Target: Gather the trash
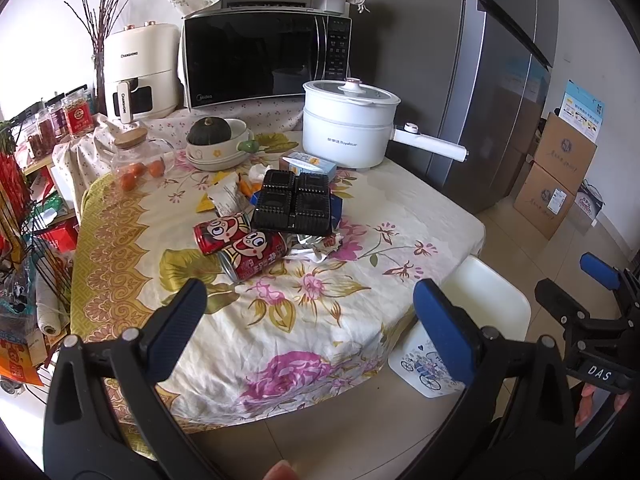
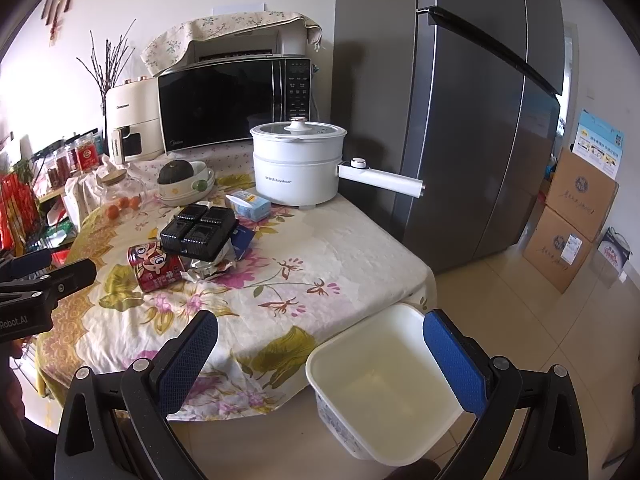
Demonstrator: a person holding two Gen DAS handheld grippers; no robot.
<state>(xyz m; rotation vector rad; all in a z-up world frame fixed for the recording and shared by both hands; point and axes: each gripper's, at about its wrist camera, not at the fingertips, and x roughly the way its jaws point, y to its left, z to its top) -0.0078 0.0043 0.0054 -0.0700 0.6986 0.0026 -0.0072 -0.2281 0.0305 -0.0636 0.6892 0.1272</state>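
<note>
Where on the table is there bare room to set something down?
The tablecloth is bare from the red cans and foil wrapper to the front edge, and right of them below the white pot. The back-left, around the black tray, is crowded.

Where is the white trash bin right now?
The white trash bin stands on the floor at the table's near right corner, beside the hanging flowered tablecloth; in the right wrist view it sits just ahead of the open right gripper.

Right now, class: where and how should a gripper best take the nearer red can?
Probably across the round body of the nearer red can, from above: it lies on its side, its open end facing the table's near edge, its back against the other can.
</note>
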